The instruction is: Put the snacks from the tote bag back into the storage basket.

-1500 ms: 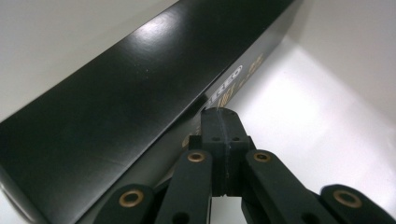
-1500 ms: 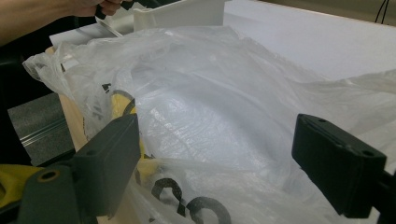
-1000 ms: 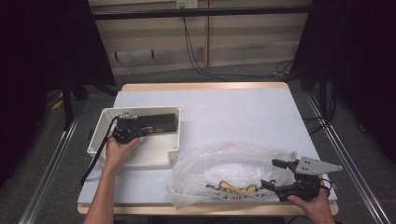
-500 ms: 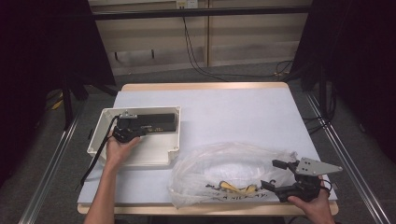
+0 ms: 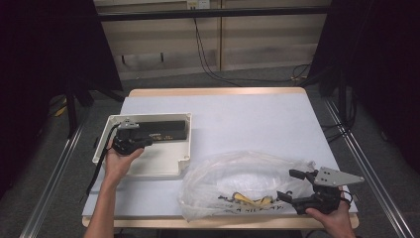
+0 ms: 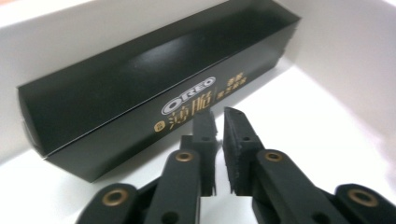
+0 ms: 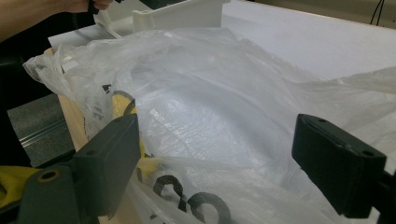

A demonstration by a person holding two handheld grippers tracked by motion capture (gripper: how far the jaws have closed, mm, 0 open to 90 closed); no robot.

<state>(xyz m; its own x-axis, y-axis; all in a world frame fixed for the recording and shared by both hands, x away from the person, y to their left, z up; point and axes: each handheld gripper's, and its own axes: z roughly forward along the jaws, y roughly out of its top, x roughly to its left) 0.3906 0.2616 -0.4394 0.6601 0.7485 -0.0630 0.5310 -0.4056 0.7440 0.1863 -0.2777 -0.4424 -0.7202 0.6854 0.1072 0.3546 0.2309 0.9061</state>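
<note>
Two grippers are at work on one surface [image 5: 257, 119]. Nearest, at the front right edge, the right gripper [image 5: 296, 188] is held with its fingers [image 7: 109, 158] spread wide, released, at the side of a crumpled clear plastic bag [image 5: 242, 181]; no film is pinched between them. The mouth of the bag is best held open and steady here. Farther back on the left, the left gripper [image 6: 219, 140] is poised inside a white tray [image 5: 183, 157], its fingers [image 6: 236, 154] nearly together with only a slim gap, having just parted slightly, and nothing is gripped. Just beyond them the black Oreo box [image 6: 154, 88] lies along the far wall of the tray. For a sound grasp, the fingers are to be opened wider than the box and closed across its narrow sides near the middle.
</note>
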